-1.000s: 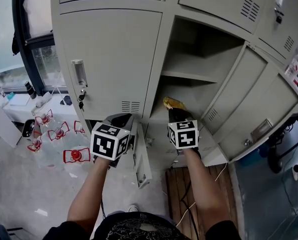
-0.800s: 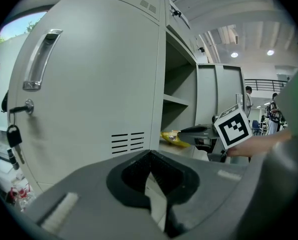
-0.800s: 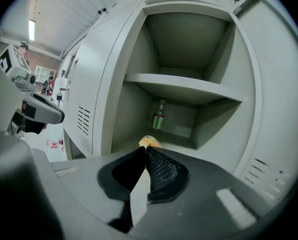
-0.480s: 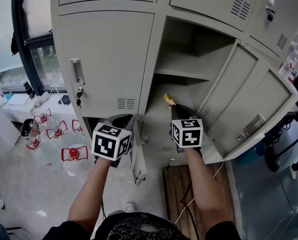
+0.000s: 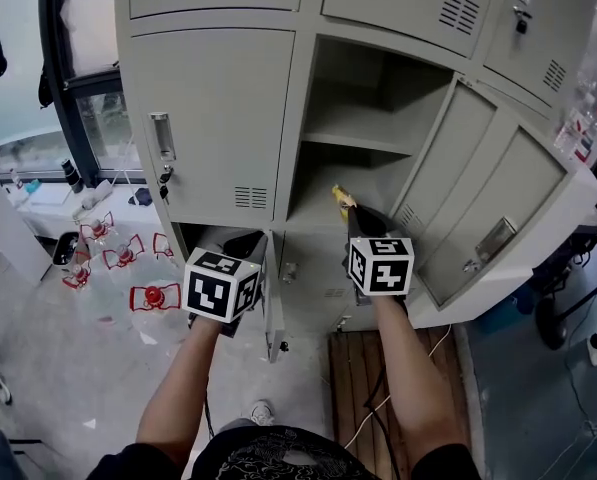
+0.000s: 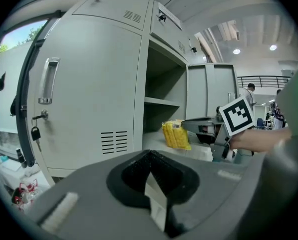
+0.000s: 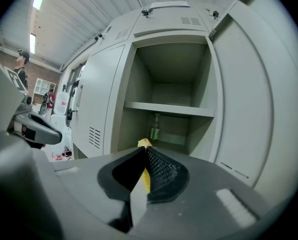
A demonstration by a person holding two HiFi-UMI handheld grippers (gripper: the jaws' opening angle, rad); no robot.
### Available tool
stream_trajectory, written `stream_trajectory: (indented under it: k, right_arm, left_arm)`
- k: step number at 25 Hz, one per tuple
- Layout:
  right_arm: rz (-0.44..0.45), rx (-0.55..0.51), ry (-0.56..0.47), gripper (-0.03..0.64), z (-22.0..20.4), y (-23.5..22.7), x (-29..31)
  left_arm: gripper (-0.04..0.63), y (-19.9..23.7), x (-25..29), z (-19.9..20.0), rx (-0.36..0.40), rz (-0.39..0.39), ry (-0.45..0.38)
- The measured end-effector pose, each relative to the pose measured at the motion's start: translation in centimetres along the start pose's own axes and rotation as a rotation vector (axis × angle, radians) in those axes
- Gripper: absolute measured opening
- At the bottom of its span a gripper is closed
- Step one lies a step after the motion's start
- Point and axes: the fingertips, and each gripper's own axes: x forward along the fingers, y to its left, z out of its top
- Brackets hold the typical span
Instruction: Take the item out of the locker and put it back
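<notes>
A yellow packet hangs from my right gripper, which is shut on it just in front of the open locker. In the right gripper view only the packet's yellow tip shows above the closed jaws, with a thin strip between them. My left gripper is held lower left, in front of the closed locker door; its jaws are shut with nothing in them. A green bottle stands at the back of the locker's lower compartment.
The locker's door swings open to the right. A shelf divides the open compartment. Red-capped clear bottles lie on the floor at left. A wooden pallet sits under my right arm.
The right gripper and the yellow packet have drawn back out of the locker toward me. The head view has tilted up slightly. The left gripper has stayed in place.
</notes>
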Motion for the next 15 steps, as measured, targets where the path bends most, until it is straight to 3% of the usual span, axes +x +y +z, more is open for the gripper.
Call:
stream_trajectory:
  k: [15]
  right_arm:
    - [0.065, 0.034, -0.053, 0.031, -0.9, 1.8, -7.2]
  left_arm:
    - [0.001, -3.1, -5.0, -2.7, -0.034, 0.084, 0.004]
